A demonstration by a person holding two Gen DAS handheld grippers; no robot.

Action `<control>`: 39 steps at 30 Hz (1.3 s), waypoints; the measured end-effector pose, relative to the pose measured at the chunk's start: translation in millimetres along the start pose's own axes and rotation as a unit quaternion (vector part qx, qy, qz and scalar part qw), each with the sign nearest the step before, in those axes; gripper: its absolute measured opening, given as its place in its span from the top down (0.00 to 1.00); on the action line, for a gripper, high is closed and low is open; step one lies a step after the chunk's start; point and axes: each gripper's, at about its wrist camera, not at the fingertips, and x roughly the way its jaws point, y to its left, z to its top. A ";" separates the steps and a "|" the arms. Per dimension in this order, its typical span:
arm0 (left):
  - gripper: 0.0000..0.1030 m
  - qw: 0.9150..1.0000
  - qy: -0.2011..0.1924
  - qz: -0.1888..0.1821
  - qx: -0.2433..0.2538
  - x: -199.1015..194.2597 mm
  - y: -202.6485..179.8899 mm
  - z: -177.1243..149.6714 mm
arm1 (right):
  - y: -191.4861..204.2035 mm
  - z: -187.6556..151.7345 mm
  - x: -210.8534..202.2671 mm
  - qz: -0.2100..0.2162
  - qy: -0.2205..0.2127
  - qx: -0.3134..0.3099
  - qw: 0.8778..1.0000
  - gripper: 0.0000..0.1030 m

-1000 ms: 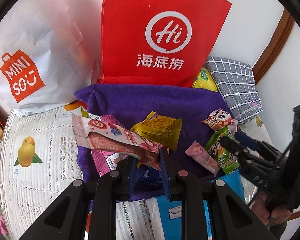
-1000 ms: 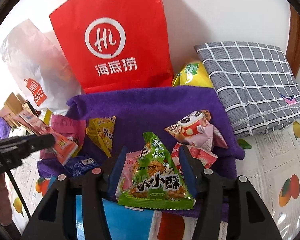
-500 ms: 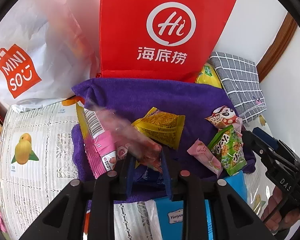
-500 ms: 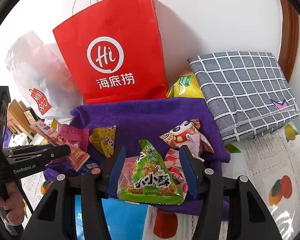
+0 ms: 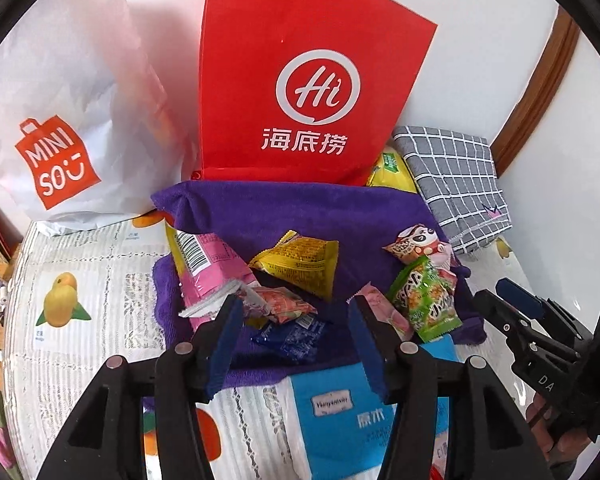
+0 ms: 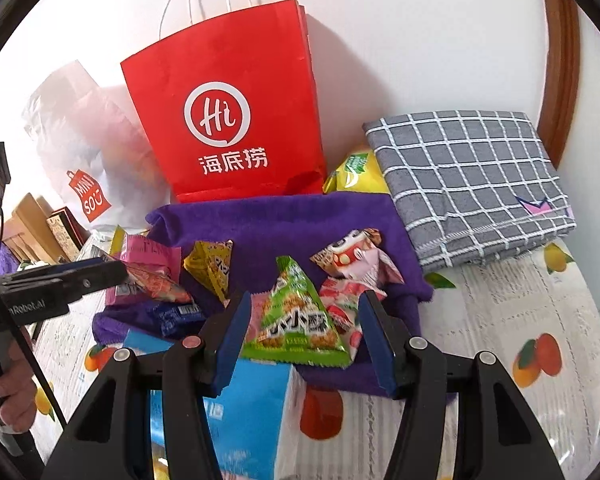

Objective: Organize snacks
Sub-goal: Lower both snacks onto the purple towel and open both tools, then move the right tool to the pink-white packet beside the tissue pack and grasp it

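We see the snacks scattered over a purple towel [image 5: 300, 208] that lies on a fruit-printed tablecloth [image 5: 80, 272], in front of a red paper bag [image 5: 300, 80] with a white "Hi" logo and a white Miniso bag [image 5: 60, 100]. The green triangular packet [image 6: 296, 320] (glossy, printed with golden crisps and bold characters) sits between the blue pads of the right gripper [image 6: 300, 328], which are closed against its two sides and carry it clear of the towel; in the left wrist view the same packet hangs at the towel's right edge. The left gripper [image 5: 296, 332] has just been opening, and its jaws now stand apart with nothing pressed between them; the orange-and-pink packet [image 5: 280, 302] lies loose on the towel just beyond its left pad, beside a long pink packet [image 5: 208, 268] with a barcode showing. A small dark blue packet [image 5: 292, 334] lies between the open fingers, on the cloth. Farther back we find a yellow pillow-shaped packet [image 5: 300, 268] near the middle, and a panda-faced packet [image 6: 352, 256] to the right with a red-and-white packet [image 6: 340, 300] just below it. A pale pink packet [image 5: 380, 308] lies against the left gripper's right pad. A blue-and-white tissue pack [image 5: 340, 412] lies at the towel's near edge, and a grey checked cloth [image 6: 472, 176] is folded at the right.
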 end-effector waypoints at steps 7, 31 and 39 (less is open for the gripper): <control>0.41 1.000 -0.010 -0.005 0.005 -19.9 -3.3 -14.5 | -4.6 -16.3 -23.4 -0.012 0.004 0.012 1.000 0.46; 0.36 0.999 -0.027 0.037 -0.013 -78.6 0.5 -84.2 | -7.7 -89.3 -75.6 -0.016 0.041 0.032 0.999 0.46; 0.36 0.999 -0.017 0.046 -0.015 -84.5 -1.9 -108.5 | 11.4 -118.2 -50.7 0.015 0.075 0.014 0.997 0.46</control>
